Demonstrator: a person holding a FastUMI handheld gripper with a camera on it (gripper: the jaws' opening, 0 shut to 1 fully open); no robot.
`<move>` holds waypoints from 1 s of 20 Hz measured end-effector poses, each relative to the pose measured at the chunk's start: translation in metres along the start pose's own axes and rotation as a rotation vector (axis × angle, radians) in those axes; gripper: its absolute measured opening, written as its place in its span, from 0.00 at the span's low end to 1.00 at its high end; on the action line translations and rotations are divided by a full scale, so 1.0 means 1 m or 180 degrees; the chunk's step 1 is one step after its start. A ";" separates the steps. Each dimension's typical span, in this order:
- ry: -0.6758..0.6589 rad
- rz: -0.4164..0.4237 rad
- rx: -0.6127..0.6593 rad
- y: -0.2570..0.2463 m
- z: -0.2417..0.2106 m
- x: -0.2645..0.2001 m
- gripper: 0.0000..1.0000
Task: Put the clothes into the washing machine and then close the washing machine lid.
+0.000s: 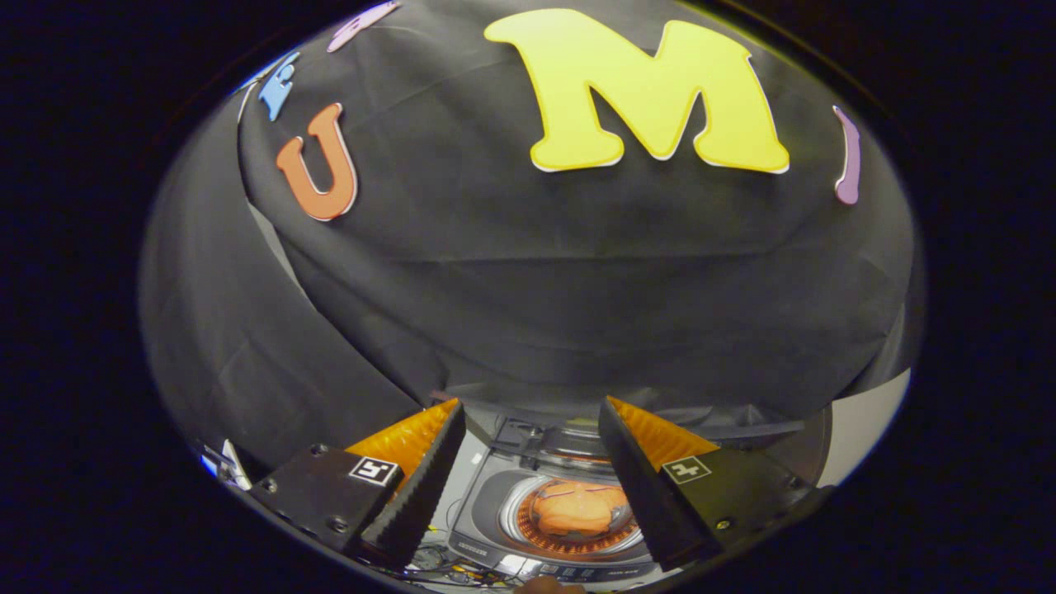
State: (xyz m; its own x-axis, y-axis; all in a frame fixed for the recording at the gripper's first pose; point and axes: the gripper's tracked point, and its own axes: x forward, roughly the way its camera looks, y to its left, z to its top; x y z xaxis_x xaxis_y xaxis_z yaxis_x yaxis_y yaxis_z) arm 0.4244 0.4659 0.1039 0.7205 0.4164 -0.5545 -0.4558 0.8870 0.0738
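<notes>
Gripper [532,462] fingers are spreading wide and holding nothing above the small top-loading washing machine [487,516], whose drum is already holding the orange garment [577,507]; lid [569,441] is standing open, closing left.

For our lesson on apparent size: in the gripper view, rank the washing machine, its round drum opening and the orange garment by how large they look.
Largest to smallest:
1. Washing machine, beyond the open gripper.
2. Drum opening, set in the machine's top.
3. Orange garment, lying inside the drum.
The fingers hide part of the machine, but each thing sits within the one before.
</notes>
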 end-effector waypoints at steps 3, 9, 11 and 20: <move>-0.0050 -0.0184 0.0067 -0.022 0.012 0.028 1.00; -0.0028 -0.0596 0.0186 -0.069 0.006 0.073 1.00; -0.0033 -0.0626 0.0279 -0.069 -0.001 0.079 1.00; -0.0277 -0.0589 0.0100 -0.068 -0.014 0.079 1.00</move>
State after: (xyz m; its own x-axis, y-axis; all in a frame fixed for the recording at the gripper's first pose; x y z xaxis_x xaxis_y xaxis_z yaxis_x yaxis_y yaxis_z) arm 0.5053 0.4357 0.0431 0.8335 0.2601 -0.4875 -0.2958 0.9552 0.0040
